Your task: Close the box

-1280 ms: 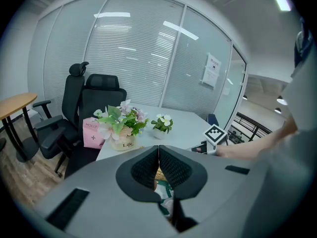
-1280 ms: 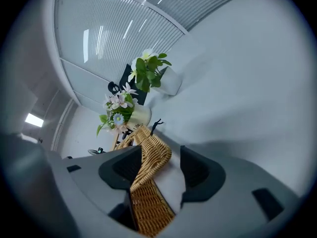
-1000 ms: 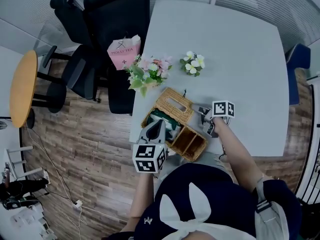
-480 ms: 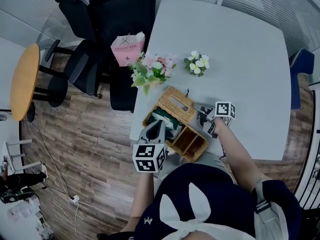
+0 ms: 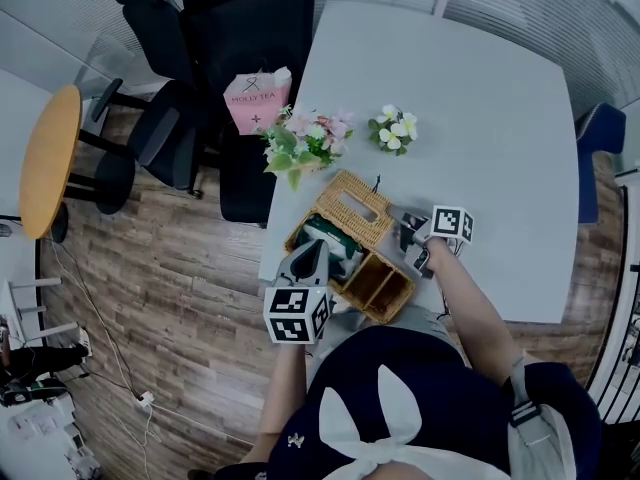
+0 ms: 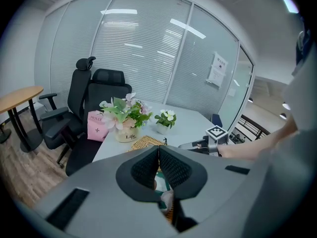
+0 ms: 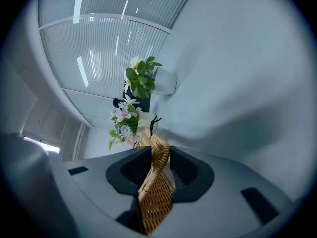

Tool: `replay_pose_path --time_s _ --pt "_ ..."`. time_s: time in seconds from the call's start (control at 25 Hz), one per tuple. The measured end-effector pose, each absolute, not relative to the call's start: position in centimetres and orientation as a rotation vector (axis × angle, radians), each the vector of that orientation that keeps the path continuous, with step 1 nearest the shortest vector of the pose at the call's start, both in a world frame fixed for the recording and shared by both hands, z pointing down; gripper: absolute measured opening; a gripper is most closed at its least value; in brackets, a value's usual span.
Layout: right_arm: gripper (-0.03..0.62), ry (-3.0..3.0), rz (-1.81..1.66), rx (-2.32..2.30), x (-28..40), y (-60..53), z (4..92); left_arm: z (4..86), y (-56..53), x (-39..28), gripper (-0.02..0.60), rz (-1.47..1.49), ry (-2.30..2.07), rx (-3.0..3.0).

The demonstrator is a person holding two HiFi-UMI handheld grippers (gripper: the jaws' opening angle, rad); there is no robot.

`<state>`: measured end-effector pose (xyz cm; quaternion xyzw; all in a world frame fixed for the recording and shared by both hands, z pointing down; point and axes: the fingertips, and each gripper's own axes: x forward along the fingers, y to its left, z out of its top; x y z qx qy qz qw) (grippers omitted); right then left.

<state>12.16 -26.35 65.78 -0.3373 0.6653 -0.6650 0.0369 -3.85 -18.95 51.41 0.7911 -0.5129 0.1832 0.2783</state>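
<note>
**Head view.**
- Item: wicker box (image 5: 392, 308), open, at the near left corner of the grey table (image 5: 480, 118). It has divided compartments, with green and white contents in the left one.
- The wicker lid (image 5: 355, 206) is thrown back on the far side, slot uppermost.
- The right gripper (image 5: 402, 224) is at the lid's right edge.
- The left gripper (image 5: 314, 248) hangs over the box's left compartment.
- Beyond the box stand a flower pot (image 5: 300, 140) and a small pot plant (image 5: 393, 128), both clear of it.

**Left gripper view.**
- The left gripper's (image 6: 158, 150) jaws are pressed together with nothing caught between them.
- The box contents show below the jaws, out of contact with them.

**Right gripper view.**
- The right gripper's (image 7: 160, 152) jaws have just been closing and stand roughly half open.
- The lid's rolled rim (image 7: 159, 155) sits between them, and both pads appear to bear on it.

**Step in hand.**
- The lid edge is being gripped. The box is still open, so the task is at an early stage.

**Next move calls for:**
- Swing the lid up and over its hinge line toward the person, then lay it on the box rim.
- The left gripper should probably clear the opening first, or steady the box wall.
- Thin wicker may slip in the grip.
</note>
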Motion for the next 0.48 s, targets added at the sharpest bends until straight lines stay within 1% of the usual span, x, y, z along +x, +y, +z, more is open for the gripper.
replay_pose_path --time_s 0.48 --pt "0.095 2.132 -1.909 -1.088 12.8 -26.8 63.0 51.1 -18.3 -4.3 0.023 0.469 -1.396 2.130"
